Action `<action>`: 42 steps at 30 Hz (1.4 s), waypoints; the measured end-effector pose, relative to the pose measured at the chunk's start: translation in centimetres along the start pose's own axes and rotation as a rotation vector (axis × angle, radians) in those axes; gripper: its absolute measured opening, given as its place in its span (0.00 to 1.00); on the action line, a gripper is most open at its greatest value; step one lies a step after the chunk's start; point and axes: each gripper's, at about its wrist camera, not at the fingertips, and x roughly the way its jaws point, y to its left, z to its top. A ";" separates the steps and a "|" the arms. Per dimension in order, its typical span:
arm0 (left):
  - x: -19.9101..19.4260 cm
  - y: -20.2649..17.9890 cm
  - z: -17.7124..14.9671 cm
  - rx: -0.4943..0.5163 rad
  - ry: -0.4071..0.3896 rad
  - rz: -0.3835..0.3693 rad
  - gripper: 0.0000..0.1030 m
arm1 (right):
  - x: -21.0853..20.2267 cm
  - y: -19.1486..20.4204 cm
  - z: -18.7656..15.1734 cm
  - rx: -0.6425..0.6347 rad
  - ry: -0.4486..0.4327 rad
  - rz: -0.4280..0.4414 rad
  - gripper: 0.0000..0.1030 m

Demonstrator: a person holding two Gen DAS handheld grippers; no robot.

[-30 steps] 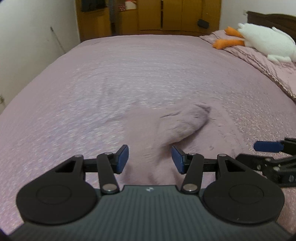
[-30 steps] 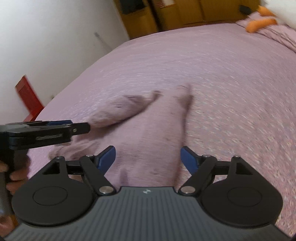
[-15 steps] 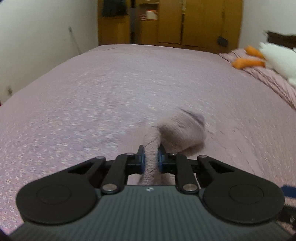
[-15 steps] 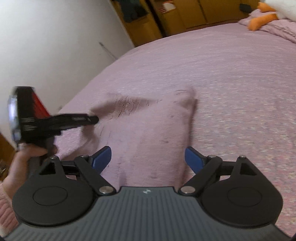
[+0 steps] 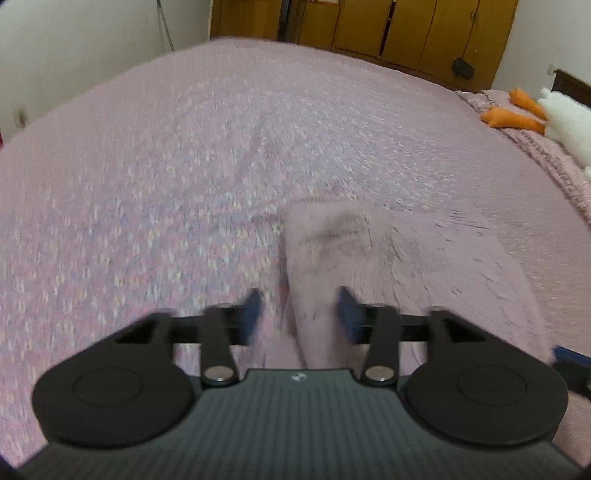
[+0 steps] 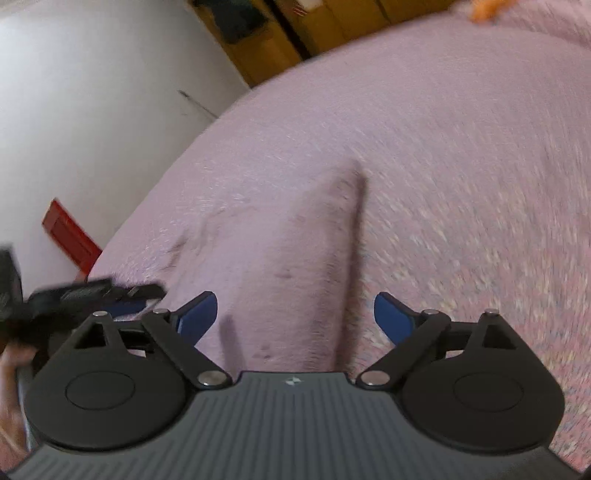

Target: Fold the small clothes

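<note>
A small fuzzy pink garment (image 5: 369, 251) lies on the pink bedspread (image 5: 184, 166), one part folded over its left side. My left gripper (image 5: 299, 314) hovers low over that folded edge. Its jaws are opening; the blurred blue pads stand either side of the cloth without pressing it. In the right wrist view the garment (image 6: 288, 251) stretches away from my right gripper (image 6: 295, 314). That gripper's jaws are wide and still opening, with the cloth's near end lying below and between them. The left gripper (image 6: 99, 293) shows at the left edge, held by a hand (image 6: 11, 369).
A white plush bird with orange feet (image 5: 554, 114) lies at the bed's far right. Wooden wardrobes (image 5: 406, 29) line the back wall. A red object (image 6: 70, 236) stands by the white wall, past the bed's left edge.
Half a second ago my left gripper was shut on a fold of the garment; now its jaws are apart and the fold lies flat. The right gripper has sunk closer and spread slightly wider.
</note>
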 end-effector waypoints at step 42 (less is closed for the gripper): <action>-6.2 -9.3 -13.0 -0.005 0.286 -0.395 0.39 | -14.9 -7.7 -6.9 0.238 0.097 -0.010 0.66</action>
